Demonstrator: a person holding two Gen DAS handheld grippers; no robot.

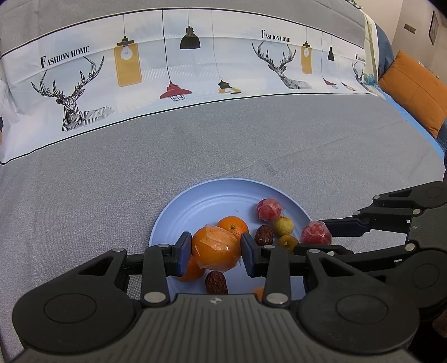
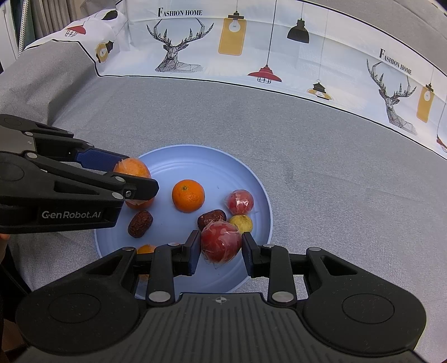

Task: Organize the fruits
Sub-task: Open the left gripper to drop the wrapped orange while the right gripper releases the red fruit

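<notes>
A pale blue plate lies on grey cloth and holds several fruits. My left gripper is shut on a plastic-wrapped orange over the plate's left side. My right gripper is shut on a wrapped red fruit at the plate's near right. On the plate lie a bare orange, another wrapped red fruit, a yellow fruit, two brown dates and a partly hidden small orange.
Grey cloth spreads around the plate on all sides. A white printed cloth with deer and lamps runs along the back. An orange cushion sits at the far right. Curtains hang at the far left.
</notes>
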